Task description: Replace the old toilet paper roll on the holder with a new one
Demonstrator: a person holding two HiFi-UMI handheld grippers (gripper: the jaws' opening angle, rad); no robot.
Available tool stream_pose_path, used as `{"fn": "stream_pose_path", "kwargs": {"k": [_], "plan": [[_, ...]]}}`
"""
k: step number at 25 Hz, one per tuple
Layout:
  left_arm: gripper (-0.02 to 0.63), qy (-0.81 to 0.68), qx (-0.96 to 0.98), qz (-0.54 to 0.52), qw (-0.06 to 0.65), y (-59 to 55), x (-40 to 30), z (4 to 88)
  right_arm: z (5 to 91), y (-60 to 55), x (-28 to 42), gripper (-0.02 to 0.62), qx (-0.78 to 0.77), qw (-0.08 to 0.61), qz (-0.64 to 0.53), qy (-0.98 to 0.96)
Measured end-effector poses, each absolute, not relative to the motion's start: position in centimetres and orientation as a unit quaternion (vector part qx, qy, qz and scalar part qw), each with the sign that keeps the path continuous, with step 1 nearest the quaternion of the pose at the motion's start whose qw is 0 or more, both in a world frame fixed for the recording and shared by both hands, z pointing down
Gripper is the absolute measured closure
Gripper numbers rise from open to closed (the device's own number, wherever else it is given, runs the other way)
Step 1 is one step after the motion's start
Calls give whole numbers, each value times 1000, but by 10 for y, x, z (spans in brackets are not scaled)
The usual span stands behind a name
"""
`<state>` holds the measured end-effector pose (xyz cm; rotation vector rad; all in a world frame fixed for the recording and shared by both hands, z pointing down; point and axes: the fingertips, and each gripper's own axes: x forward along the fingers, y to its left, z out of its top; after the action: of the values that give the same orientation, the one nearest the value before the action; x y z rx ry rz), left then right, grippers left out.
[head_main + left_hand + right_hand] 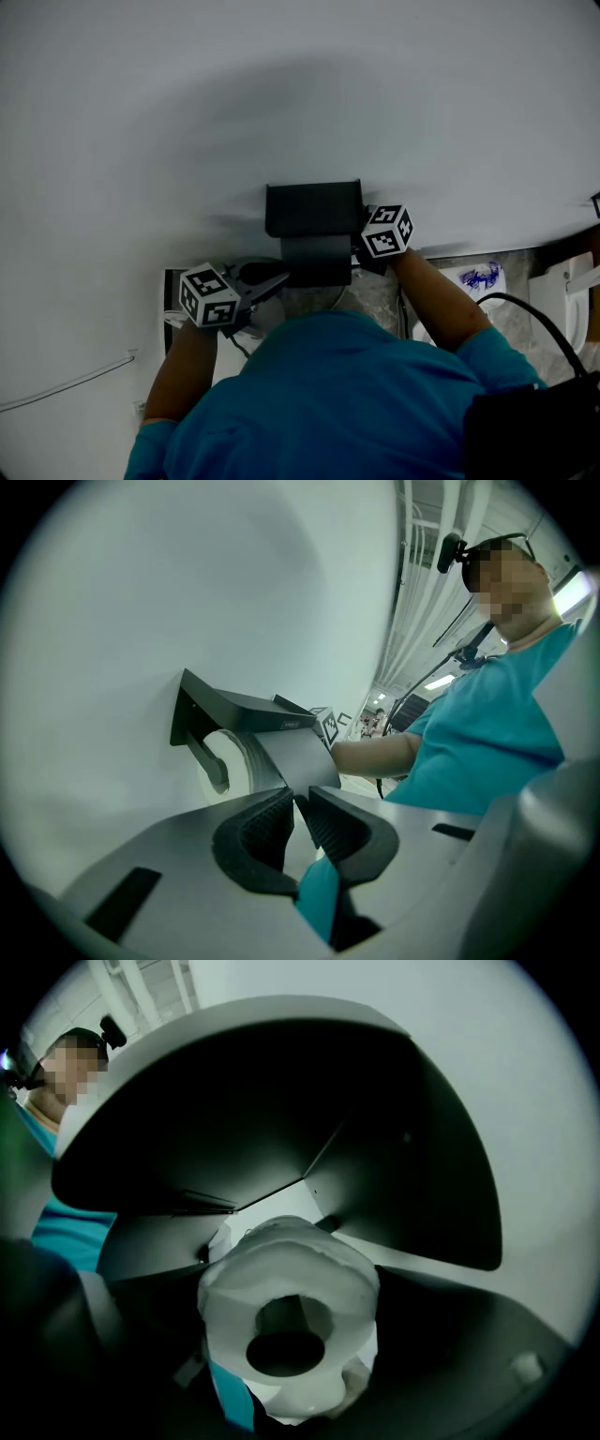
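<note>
Closest up, one soft white toilet paper roll sits end-on between the wide-open jaws of the right gripper, under the one dark grey wall holder. Nearly shut, the left gripper pinches the edge of the holder's one grey flap.

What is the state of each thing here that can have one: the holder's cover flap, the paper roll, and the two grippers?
cover flap: swung out from the roll, lower edge pinched.
toilet paper roll: on the holder under the flap, paper left on it, outline dented.
left gripper: shut on the cover flap.
right gripper: open wide, fingers on either side of the roll.
</note>
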<state>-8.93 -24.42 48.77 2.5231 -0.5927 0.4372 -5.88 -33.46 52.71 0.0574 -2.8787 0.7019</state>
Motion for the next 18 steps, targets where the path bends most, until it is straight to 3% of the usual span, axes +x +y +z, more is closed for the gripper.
{"fn": "stream_pose_path", "kwargs": {"k": [18], "plan": [[551, -222, 928, 158, 255, -245, -92, 491, 530, -333, -38, 160, 33, 80, 217, -972]]}}
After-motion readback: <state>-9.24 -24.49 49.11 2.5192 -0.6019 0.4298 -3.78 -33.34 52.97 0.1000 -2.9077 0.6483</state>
